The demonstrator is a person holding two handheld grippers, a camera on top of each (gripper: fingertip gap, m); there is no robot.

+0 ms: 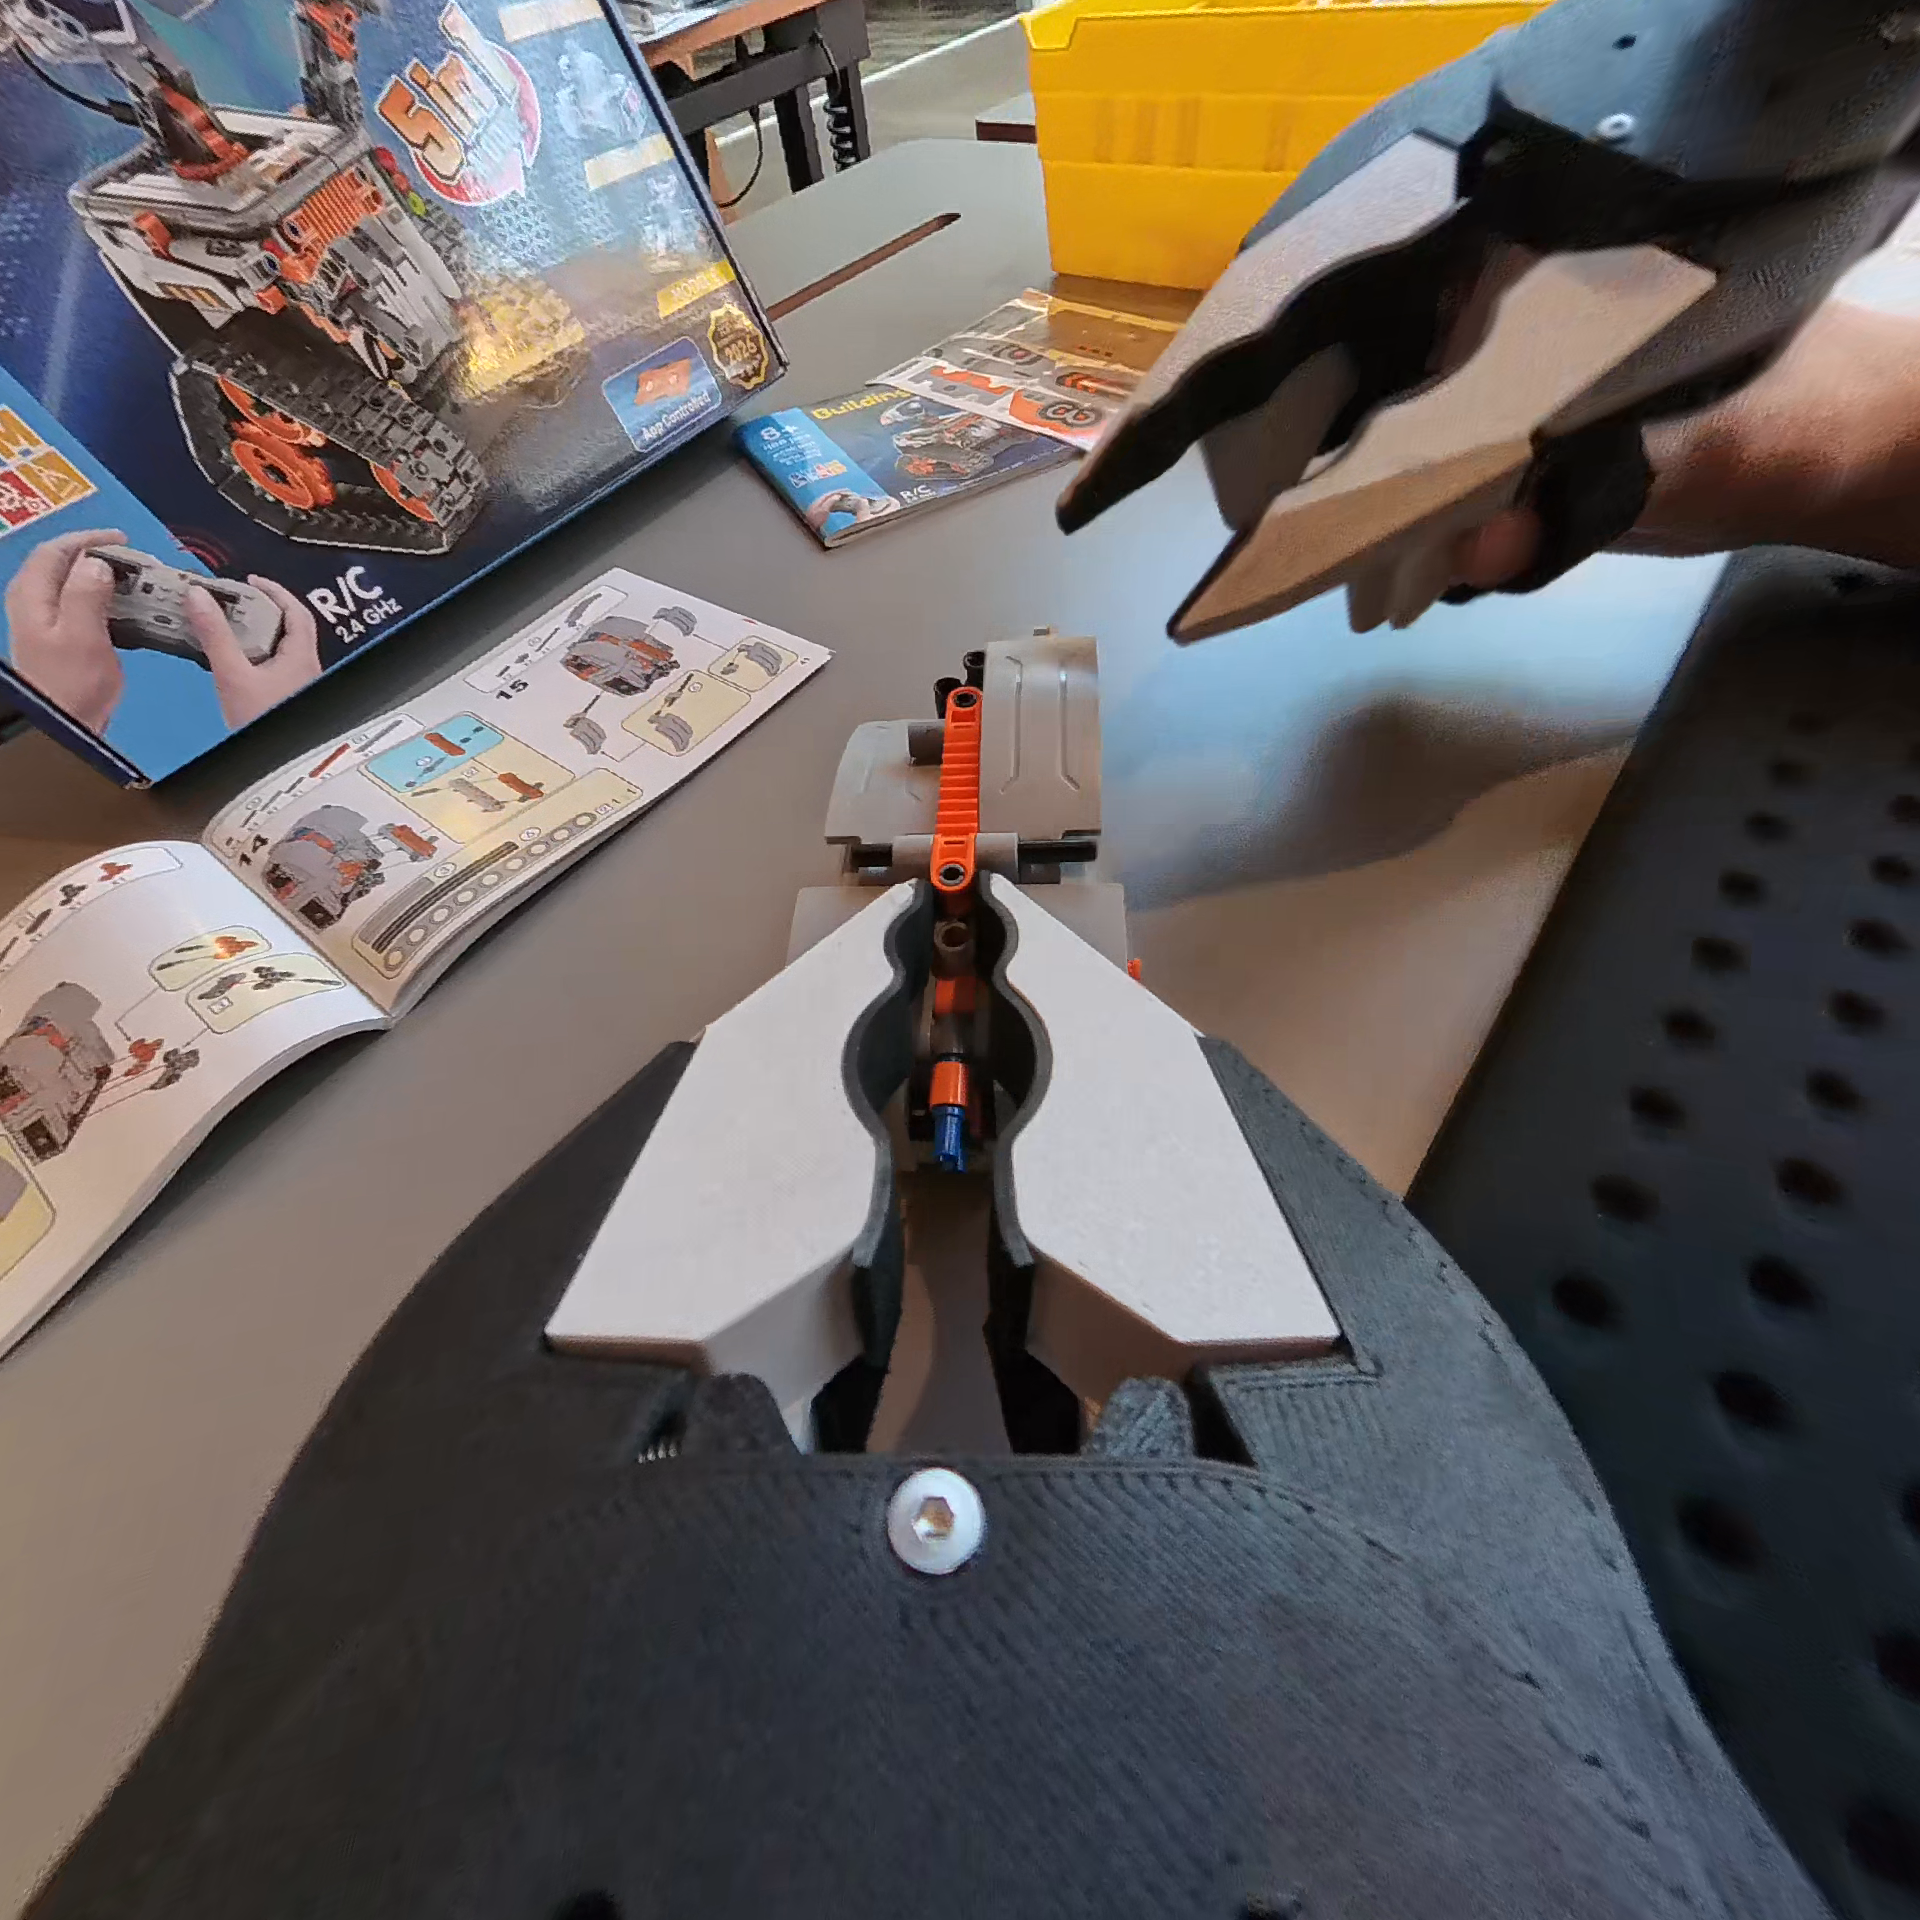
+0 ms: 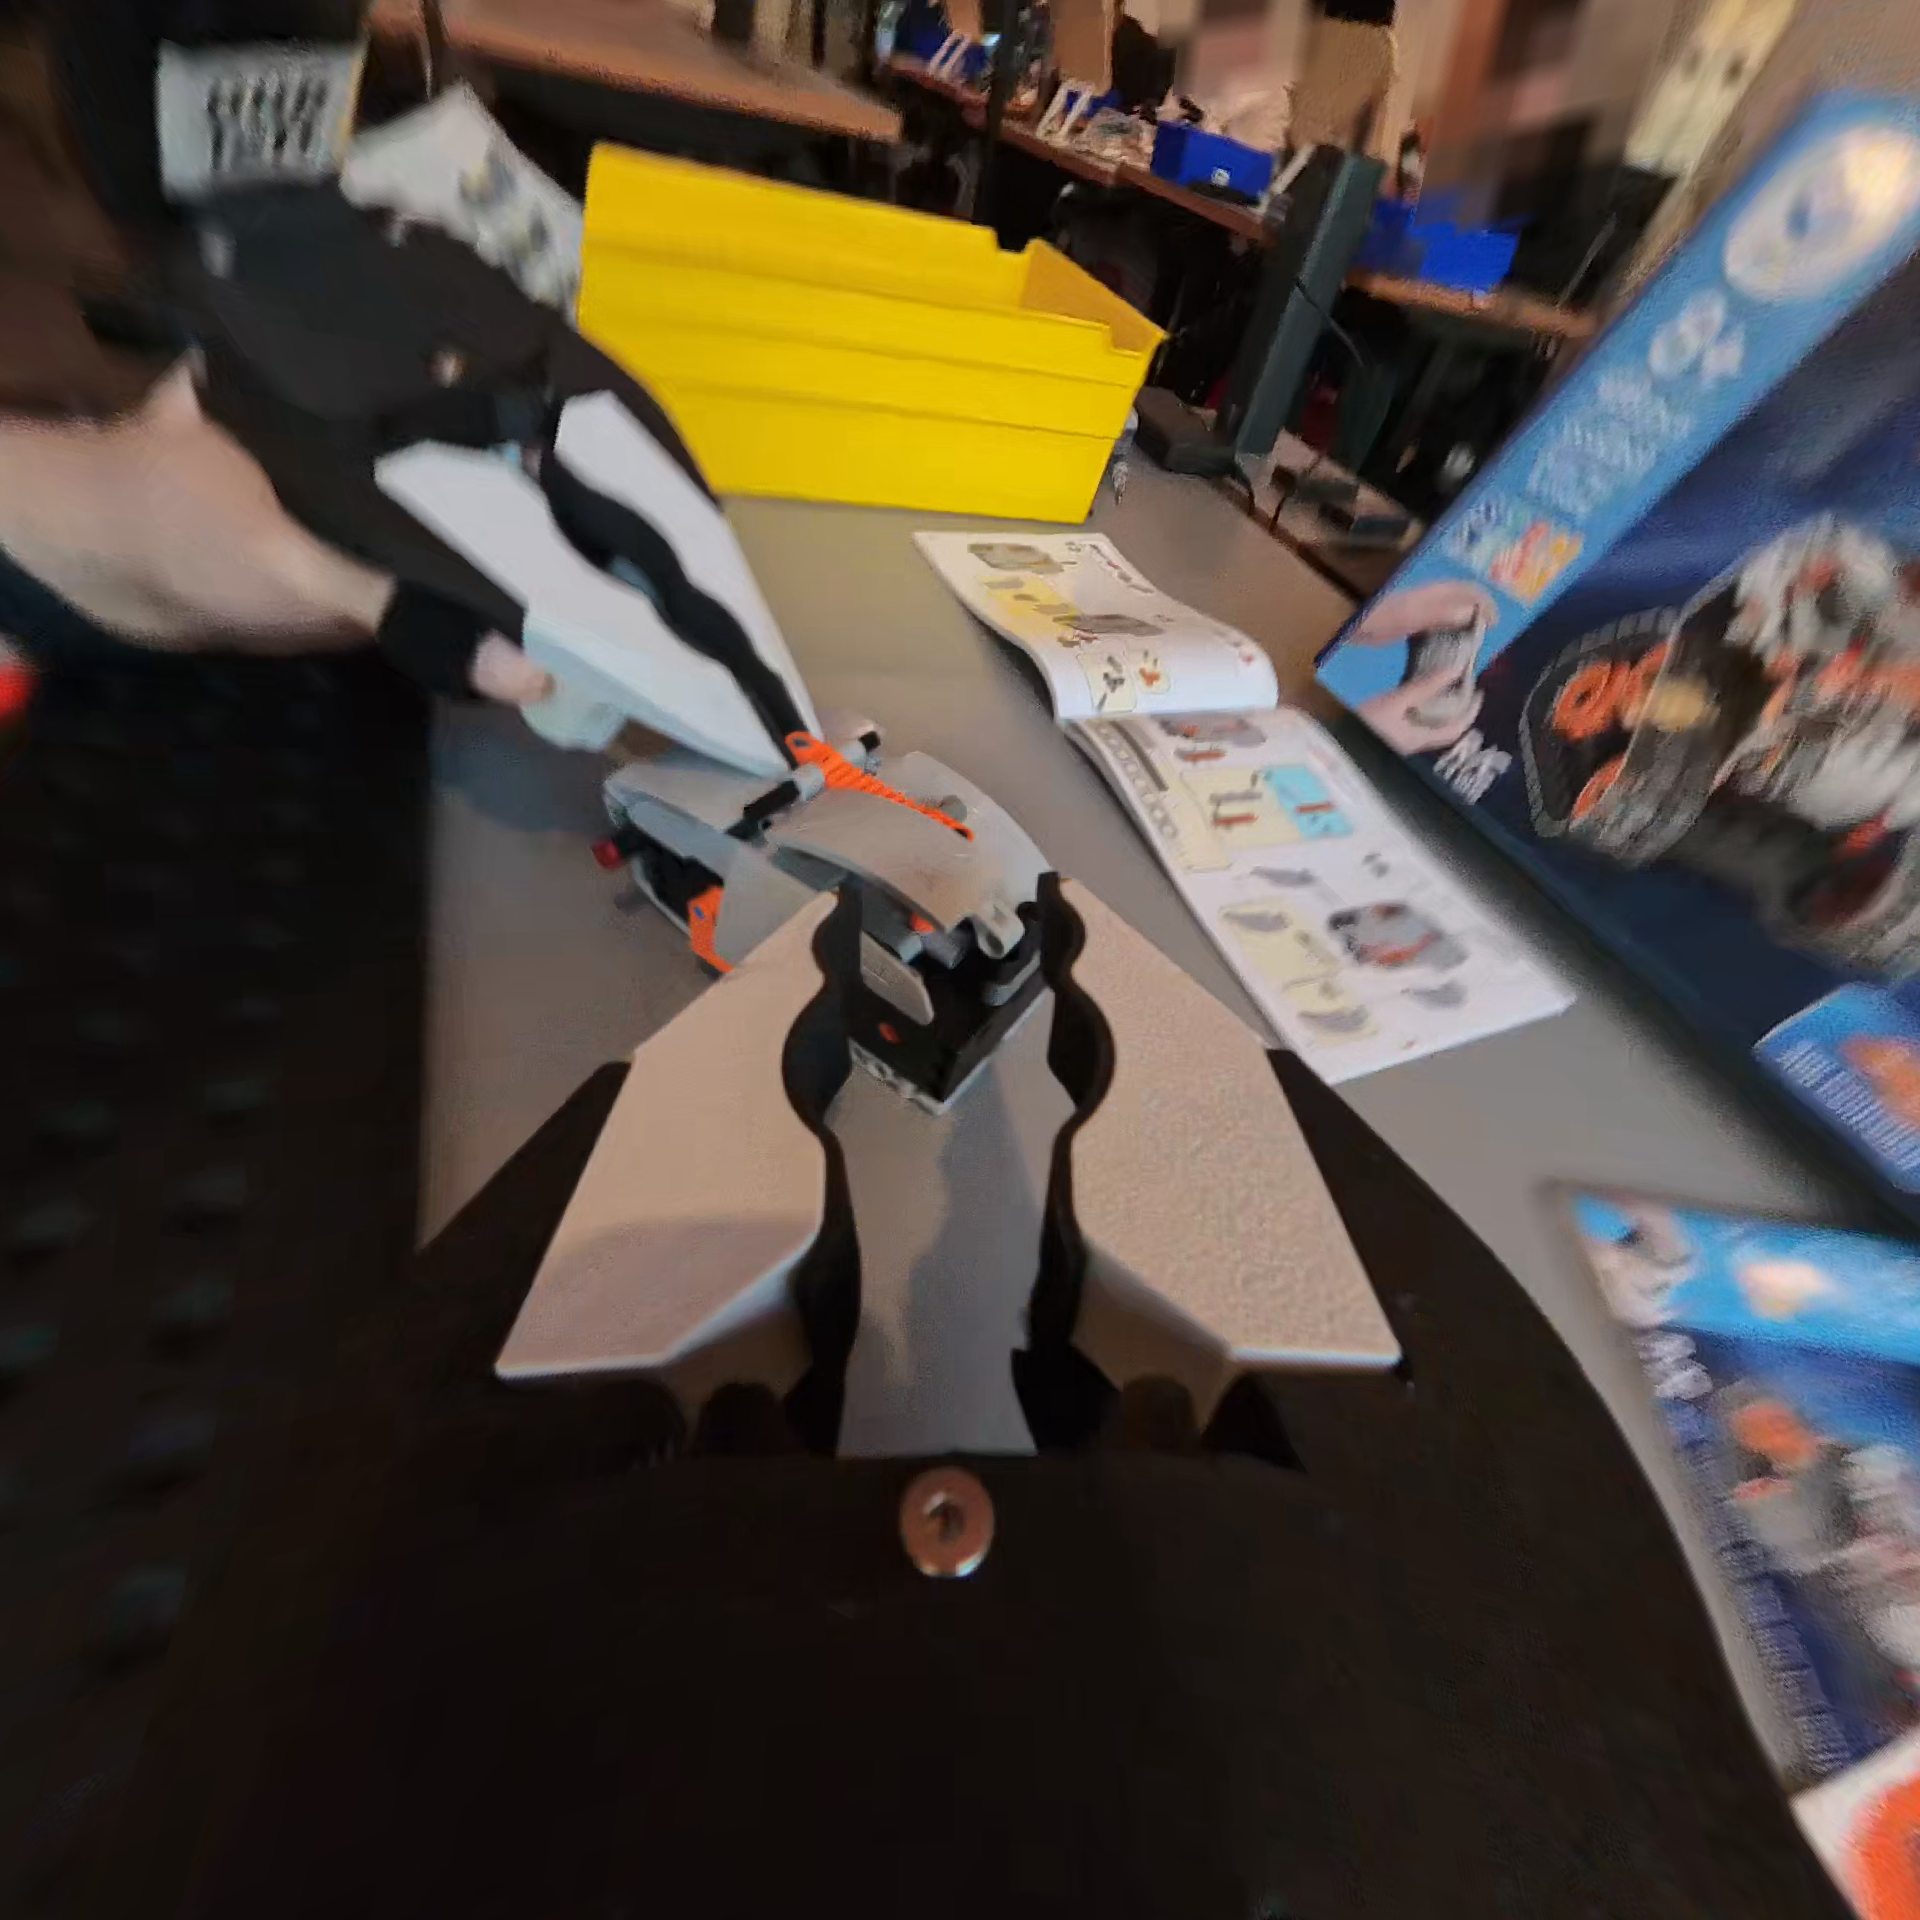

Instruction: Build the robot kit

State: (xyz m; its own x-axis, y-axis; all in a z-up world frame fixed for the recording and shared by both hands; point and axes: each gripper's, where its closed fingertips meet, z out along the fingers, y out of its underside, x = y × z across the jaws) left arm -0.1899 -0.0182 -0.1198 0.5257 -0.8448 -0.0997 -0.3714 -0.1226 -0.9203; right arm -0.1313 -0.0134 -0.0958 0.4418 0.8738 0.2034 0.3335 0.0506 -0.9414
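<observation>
A grey brick model (image 1: 1023,748) with an orange toothed beam (image 1: 958,774) along its top lies on the grey table (image 1: 582,1049). My left gripper (image 1: 951,883) is shut on the near end of the orange beam, its fingertips pinching it. Parts of the model, orange and blue pins, show between the fingers. In the right wrist view the left gripper (image 2: 800,753) comes in from the upper left onto the model (image 2: 883,852). My right gripper (image 2: 940,899) is open, its jaws either side of the model's black end block. In the left wrist view it (image 1: 1122,571) hovers above and right of the model, held by a hand.
A blue toy box (image 1: 364,312) stands at the left, with an open instruction booklet (image 1: 416,831) before it. A second booklet (image 1: 894,457) and a sticker sheet (image 1: 1039,364) lie farther back. Yellow bins (image 1: 1195,135) stand behind. A black perforated mat (image 1: 1745,1039) lies at the right. Tip to tip, the grippers are about 7 cm apart.
</observation>
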